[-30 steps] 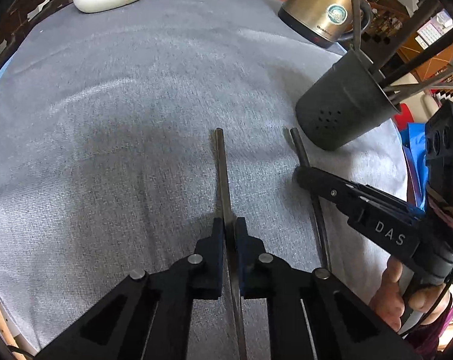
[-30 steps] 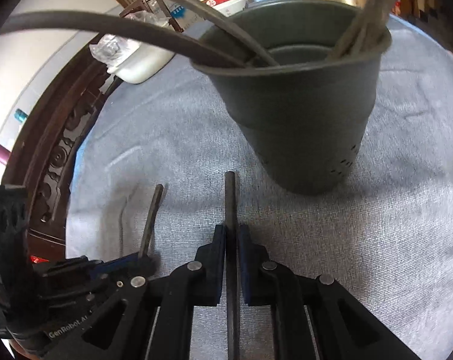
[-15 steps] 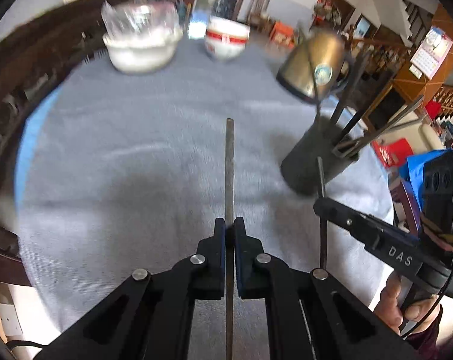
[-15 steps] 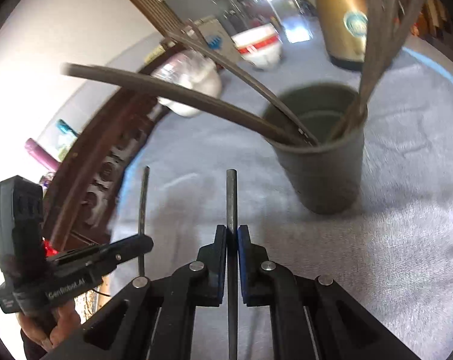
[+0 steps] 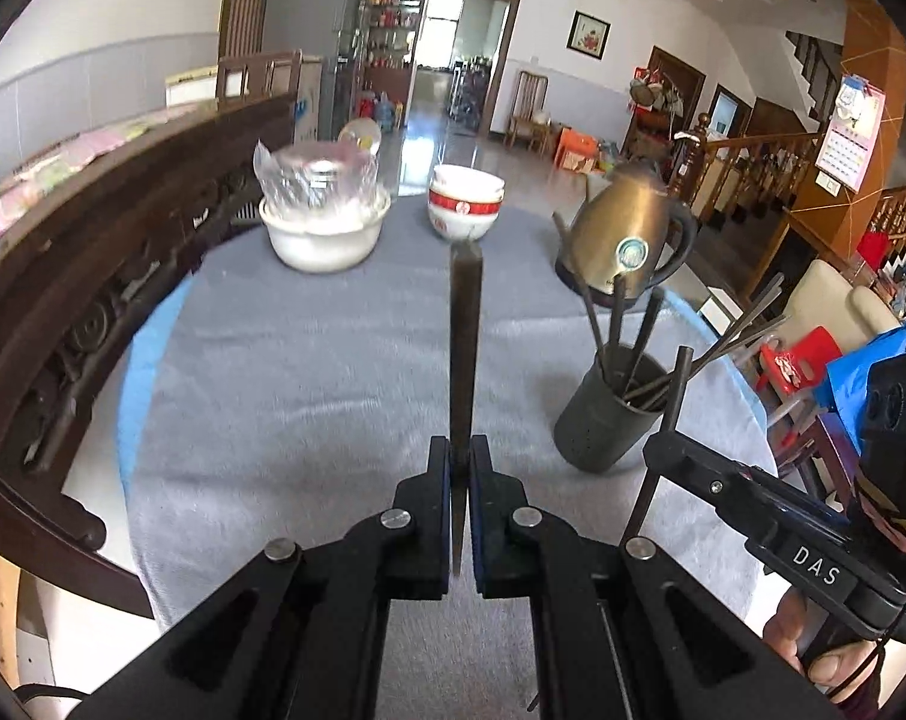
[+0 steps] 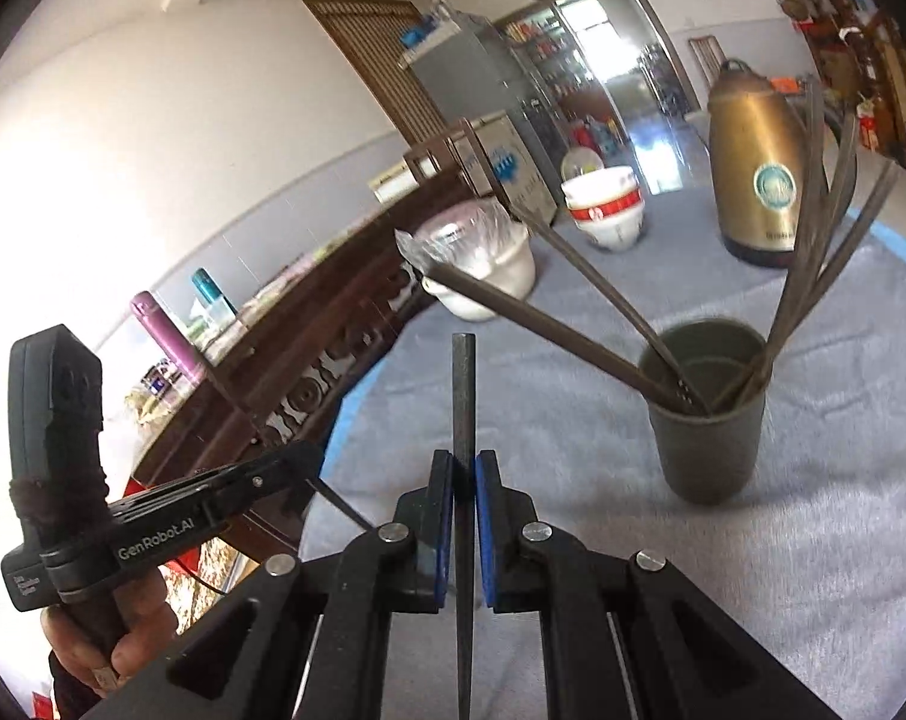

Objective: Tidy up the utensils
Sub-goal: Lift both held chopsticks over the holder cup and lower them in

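Left gripper (image 5: pixel 460 468) pinched tight on one dark chopstick (image 5: pixel 464 348), held off the table and pointing toward the far side. Right gripper (image 6: pixel 465 480) likewise clamped on a second chopstick (image 6: pixel 462 396), raised above the cloth.

In the left wrist view, right gripper (image 5: pixel 663 450) at lower right, just beside the dark holder cup (image 5: pixel 609 420). In the right wrist view, left gripper (image 6: pixel 297 468) low at left, out by the table's rim.

Open grey tablecloth (image 5: pixel 309 372) ahead of both grippers, broad and bare through the middle. Carved dark wooden edge (image 5: pixel 93 276) curving along the left side; a thin blue border (image 6: pixel 345 420) showing where the cloth ends. Holder cup (image 6: pixel 708 414) standing upright on the cloth, well inside the edge, ahead and to the right of the right gripper.

Counted: two chopsticks in the grippers, one each; roughly six or seven more fanned out of the cup, exact number hard to tell. One gold kettle (image 5: pixel 627 240), one red-banded bowl stack (image 5: pixel 465 204) and one white bowl with plastic wrap (image 5: pixel 324 228) along the far side
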